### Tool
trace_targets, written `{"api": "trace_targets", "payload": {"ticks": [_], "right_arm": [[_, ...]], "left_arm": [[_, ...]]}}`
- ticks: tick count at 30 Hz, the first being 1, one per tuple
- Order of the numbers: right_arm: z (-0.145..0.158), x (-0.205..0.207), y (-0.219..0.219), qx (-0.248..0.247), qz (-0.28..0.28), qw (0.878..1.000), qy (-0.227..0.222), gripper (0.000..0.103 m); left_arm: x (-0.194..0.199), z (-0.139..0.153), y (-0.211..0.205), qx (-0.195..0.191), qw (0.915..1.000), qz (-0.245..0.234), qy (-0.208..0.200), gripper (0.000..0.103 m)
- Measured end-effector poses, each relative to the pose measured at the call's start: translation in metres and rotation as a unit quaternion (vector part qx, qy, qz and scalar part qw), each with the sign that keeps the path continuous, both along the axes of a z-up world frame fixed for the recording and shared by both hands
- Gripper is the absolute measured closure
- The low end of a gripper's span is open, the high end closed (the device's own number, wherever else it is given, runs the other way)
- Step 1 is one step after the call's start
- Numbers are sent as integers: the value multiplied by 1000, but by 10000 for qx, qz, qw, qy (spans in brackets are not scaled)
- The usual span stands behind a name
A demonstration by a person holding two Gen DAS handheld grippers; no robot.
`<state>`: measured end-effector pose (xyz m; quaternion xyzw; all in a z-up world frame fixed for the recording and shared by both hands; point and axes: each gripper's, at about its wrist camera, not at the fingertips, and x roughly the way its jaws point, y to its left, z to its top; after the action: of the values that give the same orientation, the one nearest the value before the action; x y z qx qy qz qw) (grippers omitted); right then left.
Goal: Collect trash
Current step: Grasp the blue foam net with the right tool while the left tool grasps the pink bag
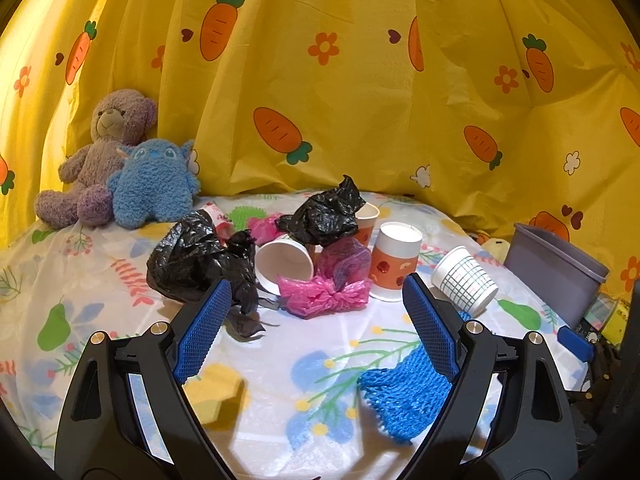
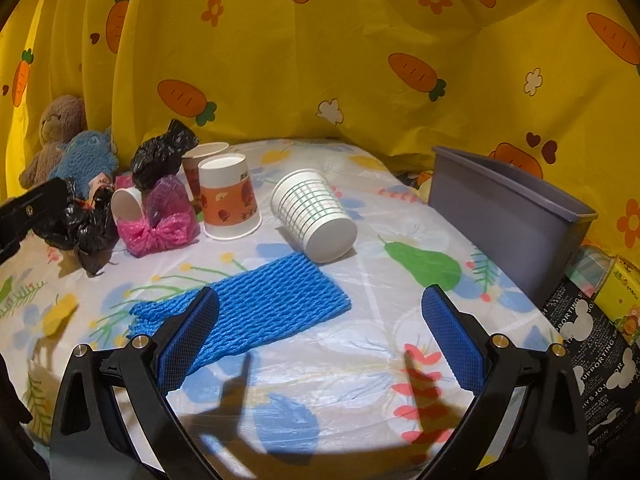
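Trash lies on the patterned table cover (image 1: pixel 280 360): two crumpled black bags (image 1: pixel 200 260) (image 1: pixel 326 214), a pink bag (image 1: pixel 324 294), a tipped white cup (image 1: pixel 286 264), an upside-down orange cup (image 1: pixel 396 260), a tipped checked cup (image 1: pixel 466 280) and a blue foam net (image 1: pixel 404 396). My left gripper (image 1: pixel 316 332) is open and empty, hovering before the pile. My right gripper (image 2: pixel 320 336) is open and empty above the blue foam net (image 2: pixel 248 312), with the checked cup (image 2: pixel 316 214) just beyond. A grey bin (image 2: pixel 508 208) stands at the right table edge.
A purple teddy bear (image 1: pixel 104 152) and a blue plush (image 1: pixel 154 184) sit at the back left against the yellow carrot curtain (image 1: pixel 360 80). Boxes and printed paper (image 2: pixel 600 320) lie beyond the table's right edge. The left gripper's body (image 2: pixel 28 208) shows in the right wrist view.
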<state>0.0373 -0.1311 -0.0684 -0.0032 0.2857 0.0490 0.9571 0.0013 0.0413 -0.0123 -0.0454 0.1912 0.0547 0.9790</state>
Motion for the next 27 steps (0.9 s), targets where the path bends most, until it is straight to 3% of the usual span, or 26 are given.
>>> {"api": "trace_targets", "payload": {"ticks": [6,15,21,23,27], "right_arm": [[-20,15,24,-30,470,9977,491,15],[-30,23,34,15,856,9923,896,37],[-28,20,38,117,1136,9896,876,67],[-28,18,39,238,1297,9872,897,92],[-21,10,39,122,1226,9900,689,95]], "left_arm": [[1,-6,21,-184,9997,138,0,17],[4,-13,37,-306,9993,182,86,17],[9,-15,30,-324,9993,58,154,17],[11,-14,27,-306,9994,31,164,18],[19,-13,22,-347,9992,-33,197,23]]}}
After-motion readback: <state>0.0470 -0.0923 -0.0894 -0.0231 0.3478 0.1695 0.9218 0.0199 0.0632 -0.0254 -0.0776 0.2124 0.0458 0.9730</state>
